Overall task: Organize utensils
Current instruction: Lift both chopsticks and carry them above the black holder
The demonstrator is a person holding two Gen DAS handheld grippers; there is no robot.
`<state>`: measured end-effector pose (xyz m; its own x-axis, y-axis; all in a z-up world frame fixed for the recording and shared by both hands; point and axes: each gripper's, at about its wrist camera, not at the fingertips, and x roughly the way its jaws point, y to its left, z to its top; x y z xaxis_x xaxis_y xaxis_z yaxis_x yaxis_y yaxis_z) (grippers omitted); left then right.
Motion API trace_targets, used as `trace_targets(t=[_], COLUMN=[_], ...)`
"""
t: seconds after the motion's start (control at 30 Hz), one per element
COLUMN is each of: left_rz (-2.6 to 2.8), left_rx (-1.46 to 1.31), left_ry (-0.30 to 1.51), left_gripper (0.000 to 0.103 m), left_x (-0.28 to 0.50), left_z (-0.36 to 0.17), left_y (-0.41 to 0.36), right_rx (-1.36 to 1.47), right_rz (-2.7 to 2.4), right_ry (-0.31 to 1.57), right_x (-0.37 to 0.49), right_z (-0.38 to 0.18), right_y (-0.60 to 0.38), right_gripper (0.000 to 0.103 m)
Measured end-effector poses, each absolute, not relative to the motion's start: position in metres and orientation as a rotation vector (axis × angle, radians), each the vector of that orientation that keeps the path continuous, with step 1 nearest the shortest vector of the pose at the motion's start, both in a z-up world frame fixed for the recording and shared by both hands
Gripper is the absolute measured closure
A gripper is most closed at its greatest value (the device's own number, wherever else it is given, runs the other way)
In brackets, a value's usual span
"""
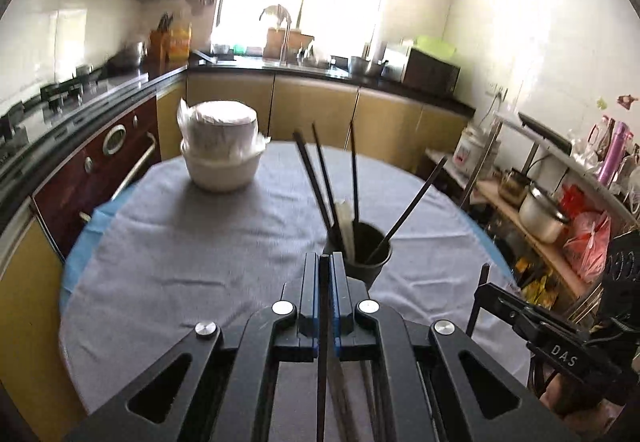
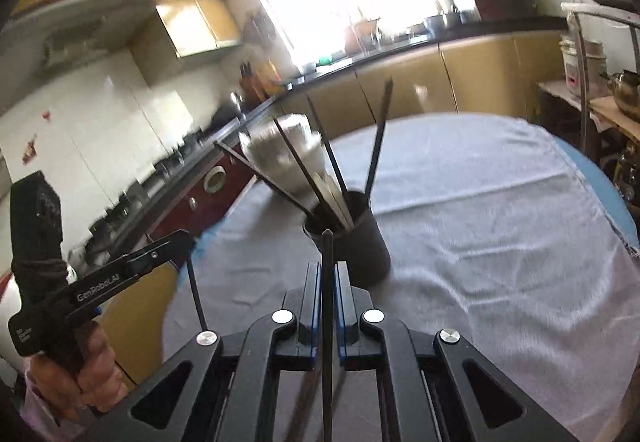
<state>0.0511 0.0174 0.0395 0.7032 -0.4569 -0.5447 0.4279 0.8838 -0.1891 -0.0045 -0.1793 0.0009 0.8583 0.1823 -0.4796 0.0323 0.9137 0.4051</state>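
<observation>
A black utensil cup stands on the grey-clothed round table, holding several dark chopsticks and a pale utensil. My left gripper is shut on a dark chopstick, just in front of the cup. My right gripper is shut on another dark chopstick, whose tip stands up close before the cup. Each gripper shows at the edge of the other's view: the right one in the left wrist view, the left one in the right wrist view.
Stacked white bowls in plastic wrap stand at the table's far left. Kitchen counters and an oven run behind and to the left. Shelves with pots and bags crowd the right side.
</observation>
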Motion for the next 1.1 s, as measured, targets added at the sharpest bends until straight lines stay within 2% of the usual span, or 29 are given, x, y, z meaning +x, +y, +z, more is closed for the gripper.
trace_targets(t=[0.53,1.1], left_rz=[-0.508,-0.540], left_rx=[-0.079,-0.043], left_ry=[0.491,0.347], left_gripper=[0.098,0.098], left_x=[0.034,0.063], left_z=[0.086,0.163], left_y=[0.016,-0.009], right_rx=[0.362,0.277], right_rz=[0.035,0.016], right_ry=[0.371,0.237], right_x=[-0.023,0.008], right_z=[0.048,0.114], right_y=[-0.173,-0.172], right_gripper=[0.097,0.097])
